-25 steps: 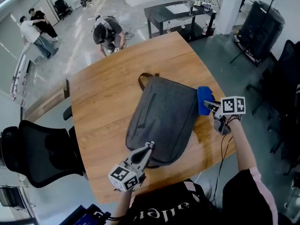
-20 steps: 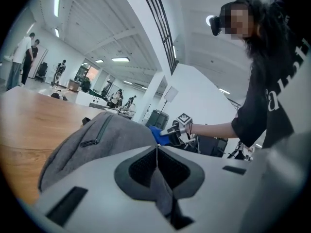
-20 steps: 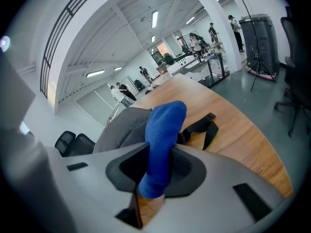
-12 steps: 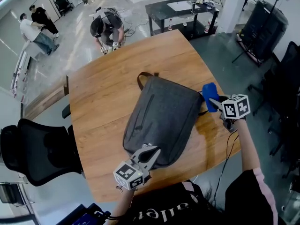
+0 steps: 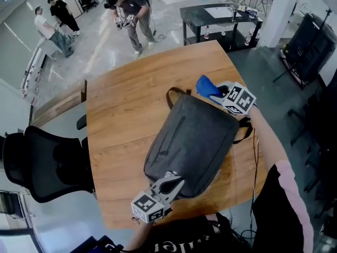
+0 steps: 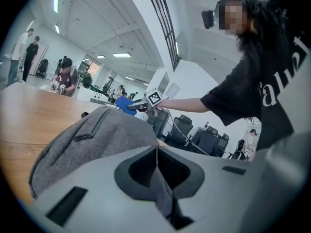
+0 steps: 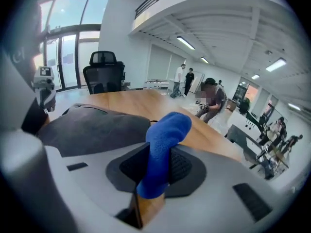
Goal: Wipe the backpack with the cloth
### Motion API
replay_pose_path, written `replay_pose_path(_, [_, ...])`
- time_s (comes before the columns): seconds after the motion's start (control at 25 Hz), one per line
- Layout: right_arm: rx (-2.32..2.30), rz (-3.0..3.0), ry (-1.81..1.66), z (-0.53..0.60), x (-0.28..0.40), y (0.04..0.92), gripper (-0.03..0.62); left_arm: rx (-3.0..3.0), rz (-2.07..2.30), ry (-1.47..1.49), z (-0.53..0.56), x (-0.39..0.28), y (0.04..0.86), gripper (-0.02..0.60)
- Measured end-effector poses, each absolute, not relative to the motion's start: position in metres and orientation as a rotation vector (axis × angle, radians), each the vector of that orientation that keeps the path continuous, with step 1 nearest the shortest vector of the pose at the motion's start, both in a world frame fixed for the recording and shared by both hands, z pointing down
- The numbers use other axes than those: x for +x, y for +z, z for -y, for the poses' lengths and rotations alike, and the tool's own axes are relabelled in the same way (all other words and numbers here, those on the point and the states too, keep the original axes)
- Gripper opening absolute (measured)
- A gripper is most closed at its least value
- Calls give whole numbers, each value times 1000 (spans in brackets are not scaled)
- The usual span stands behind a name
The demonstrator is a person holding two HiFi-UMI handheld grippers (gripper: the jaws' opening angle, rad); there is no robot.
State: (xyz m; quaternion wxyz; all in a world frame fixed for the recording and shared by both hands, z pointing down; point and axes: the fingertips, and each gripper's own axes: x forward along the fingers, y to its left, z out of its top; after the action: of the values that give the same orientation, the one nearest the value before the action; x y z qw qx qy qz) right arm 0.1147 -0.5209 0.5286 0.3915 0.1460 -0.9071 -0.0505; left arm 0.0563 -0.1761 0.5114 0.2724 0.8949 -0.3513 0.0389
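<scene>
Holds the left gripper (image 5: 176, 182) low, close to the body, jaws pressed together on a fold of the backpack (image 5: 195, 136). Stretches the right arm (image 5: 266, 149) forward, forearm bare, and clamps the right gripper (image 5: 214, 93) on the cloth (image 5: 205, 86), marker cube facing up. Hides the left hand beneath its cube, probably wrapped round the handle.

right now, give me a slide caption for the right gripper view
Right gripper clamps a blue cloth, with the grey backpack lying on the wooden table just beyond.
</scene>
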Motion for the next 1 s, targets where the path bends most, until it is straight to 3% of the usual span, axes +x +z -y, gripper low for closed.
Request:
replay_pose_path(0.36, [163,2259,-230,536,67,558,86,2344,1035,101,177,41,519,2])
replay_pose_path(1.0, [251,2245,64,464,236,581,84,2354,979,142,182,47,523,2])
